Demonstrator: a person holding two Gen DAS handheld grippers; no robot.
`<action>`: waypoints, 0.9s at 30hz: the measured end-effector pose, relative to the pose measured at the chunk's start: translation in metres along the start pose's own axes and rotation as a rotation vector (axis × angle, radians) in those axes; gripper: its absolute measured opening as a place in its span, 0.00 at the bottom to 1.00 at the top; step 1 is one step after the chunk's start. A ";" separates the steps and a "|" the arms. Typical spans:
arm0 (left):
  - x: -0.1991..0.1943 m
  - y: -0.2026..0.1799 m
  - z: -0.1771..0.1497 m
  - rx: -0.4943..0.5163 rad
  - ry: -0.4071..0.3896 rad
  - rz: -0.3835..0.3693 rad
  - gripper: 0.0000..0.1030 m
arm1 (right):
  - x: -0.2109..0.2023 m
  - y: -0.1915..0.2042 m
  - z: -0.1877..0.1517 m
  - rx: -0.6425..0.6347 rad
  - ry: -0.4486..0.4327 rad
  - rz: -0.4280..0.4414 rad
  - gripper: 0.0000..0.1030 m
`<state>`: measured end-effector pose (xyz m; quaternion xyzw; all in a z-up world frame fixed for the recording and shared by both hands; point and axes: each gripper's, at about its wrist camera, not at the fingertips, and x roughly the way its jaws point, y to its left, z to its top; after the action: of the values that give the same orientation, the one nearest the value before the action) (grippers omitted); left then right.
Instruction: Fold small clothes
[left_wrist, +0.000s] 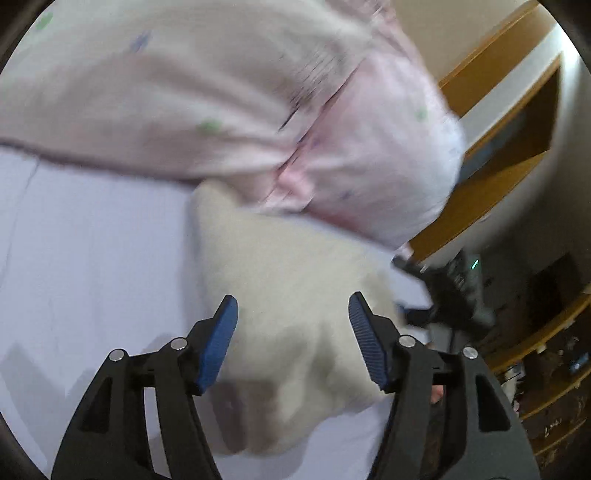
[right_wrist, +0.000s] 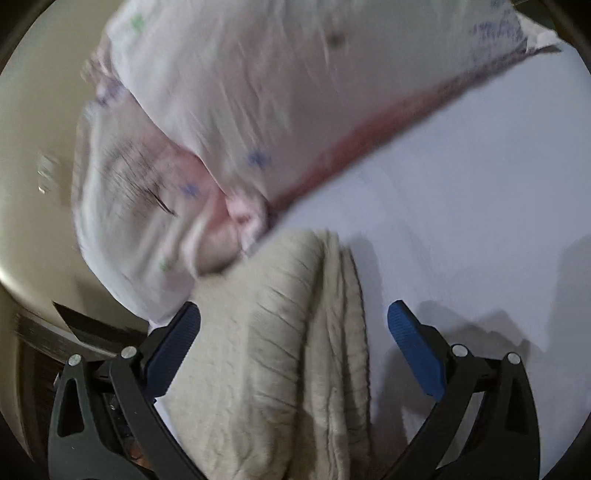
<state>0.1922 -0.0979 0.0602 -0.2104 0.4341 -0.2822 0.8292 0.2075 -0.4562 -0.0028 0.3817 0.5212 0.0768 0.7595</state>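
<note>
Both my tools hang wide open and empty: left tool (left_wrist: 293, 310), right tool (right_wrist: 293, 314). The folded cream knit (right_wrist: 266, 350) lies on the white sheet (right_wrist: 461, 184), touching the pink pillow (right_wrist: 258, 92). It looks soft and floppy; I'd pinch its corners.

home bedroom | white bedsheet (left_wrist: 92, 240) | wooden shelving (left_wrist: 517, 122) | pink pillow (left_wrist: 221, 92)

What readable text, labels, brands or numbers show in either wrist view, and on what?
None readable.
Pink garment: small blue and green printed marks, motifs rather than letters, blurred.
Cream folded cloth: no label visible.
Shelf clutter in the left wrist view: too small and blurred to read.
</note>
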 end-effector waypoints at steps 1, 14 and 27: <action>0.004 0.001 -0.007 0.001 0.029 0.025 0.63 | 0.005 0.000 -0.001 0.000 0.023 0.005 0.98; 0.038 0.015 -0.025 -0.037 0.114 -0.021 0.52 | 0.027 0.018 -0.017 -0.100 0.059 0.022 0.37; -0.077 0.059 -0.037 0.112 -0.062 0.253 0.60 | 0.026 0.090 -0.046 -0.293 -0.034 0.090 0.61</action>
<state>0.1424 -0.0075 0.0520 -0.1160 0.4148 -0.1926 0.8817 0.2052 -0.3572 0.0298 0.2908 0.4739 0.1798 0.8115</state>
